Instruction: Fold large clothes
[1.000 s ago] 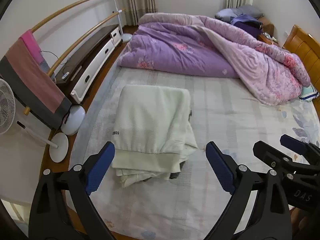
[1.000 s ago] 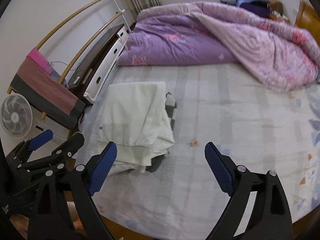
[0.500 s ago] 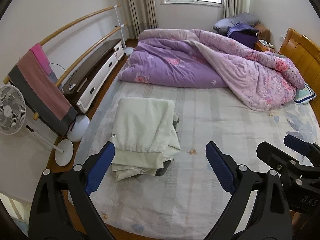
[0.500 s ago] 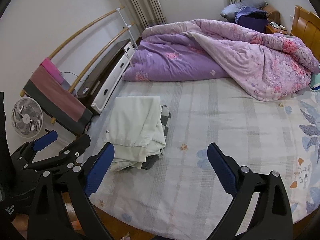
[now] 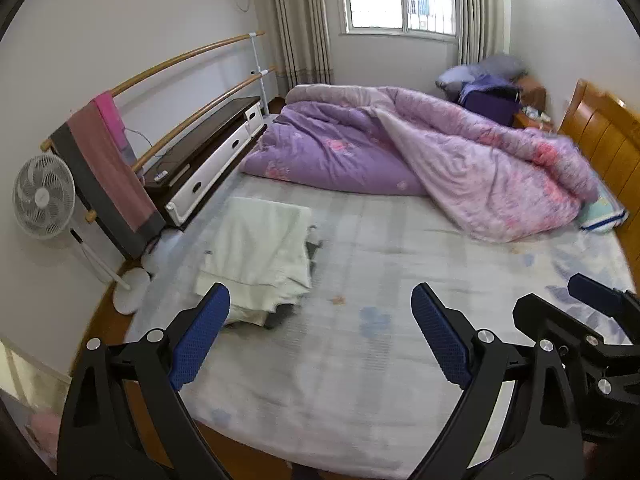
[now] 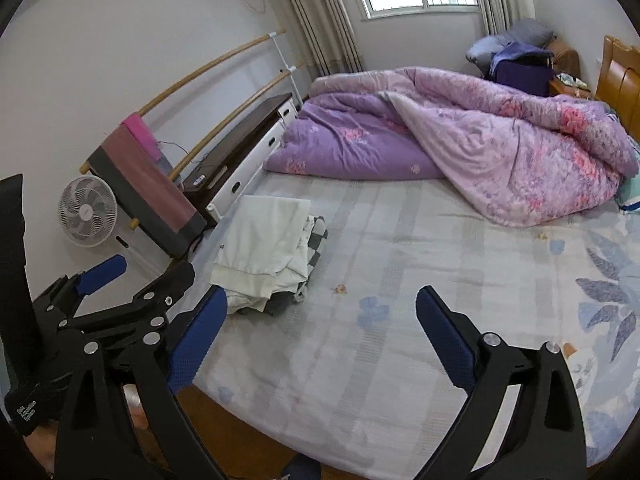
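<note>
A folded cream-white garment (image 5: 260, 254) lies on top of a pile near the left edge of the bed; it also shows in the right wrist view (image 6: 266, 246). A dark checked cloth (image 6: 316, 240) sticks out from under it. My left gripper (image 5: 320, 334) is open and empty, held above the foot of the bed, well back from the pile. My right gripper (image 6: 322, 334) is open and empty, to the right of the left one. Each gripper shows at the edge of the other's view.
A crumpled purple quilt (image 5: 400, 152) fills the far half of the bed. The wooden headboard (image 5: 608, 136) is at the right. A rail with a hanging towel (image 5: 104, 168), a fan (image 5: 42, 196) and a low cabinet (image 5: 208, 160) stand left of the bed.
Both grippers have pulled back and up from the folded pile, which now looks smaller and farther away. Both stay open and empty.
</note>
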`<act>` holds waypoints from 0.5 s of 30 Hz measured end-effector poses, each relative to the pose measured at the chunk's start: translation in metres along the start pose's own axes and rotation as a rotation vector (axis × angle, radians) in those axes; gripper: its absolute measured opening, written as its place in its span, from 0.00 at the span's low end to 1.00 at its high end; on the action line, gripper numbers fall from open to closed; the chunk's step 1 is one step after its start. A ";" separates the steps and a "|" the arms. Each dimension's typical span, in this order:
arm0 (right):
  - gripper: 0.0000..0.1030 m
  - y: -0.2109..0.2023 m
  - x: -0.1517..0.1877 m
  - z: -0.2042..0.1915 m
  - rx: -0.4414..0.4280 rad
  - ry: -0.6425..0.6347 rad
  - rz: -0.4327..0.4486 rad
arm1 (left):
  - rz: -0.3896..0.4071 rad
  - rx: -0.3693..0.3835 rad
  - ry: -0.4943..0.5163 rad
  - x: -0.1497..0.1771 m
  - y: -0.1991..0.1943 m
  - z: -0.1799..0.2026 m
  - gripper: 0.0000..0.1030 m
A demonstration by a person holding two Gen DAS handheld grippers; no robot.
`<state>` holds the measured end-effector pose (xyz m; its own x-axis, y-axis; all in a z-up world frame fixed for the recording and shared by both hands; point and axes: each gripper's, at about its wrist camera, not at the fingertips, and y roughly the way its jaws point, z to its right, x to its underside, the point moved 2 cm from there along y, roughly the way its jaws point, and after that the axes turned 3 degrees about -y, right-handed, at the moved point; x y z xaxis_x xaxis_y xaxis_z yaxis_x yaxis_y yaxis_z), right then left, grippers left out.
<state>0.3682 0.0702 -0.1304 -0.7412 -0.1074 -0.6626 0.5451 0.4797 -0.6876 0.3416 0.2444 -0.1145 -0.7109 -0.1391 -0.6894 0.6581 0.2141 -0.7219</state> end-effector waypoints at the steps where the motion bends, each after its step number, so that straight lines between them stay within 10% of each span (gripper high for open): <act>1: 0.93 -0.012 0.002 0.007 0.005 -0.004 0.008 | 0.004 0.006 0.000 0.004 -0.012 0.011 0.90; 15: 0.93 -0.114 0.016 0.027 0.040 -0.056 0.100 | 0.092 0.021 0.036 0.011 -0.105 0.062 0.90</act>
<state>0.3048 -0.0101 -0.0707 -0.6600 -0.1095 -0.7432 0.6311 0.4557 -0.6277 0.2800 0.1605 -0.0504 -0.6557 -0.0851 -0.7502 0.7256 0.2037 -0.6573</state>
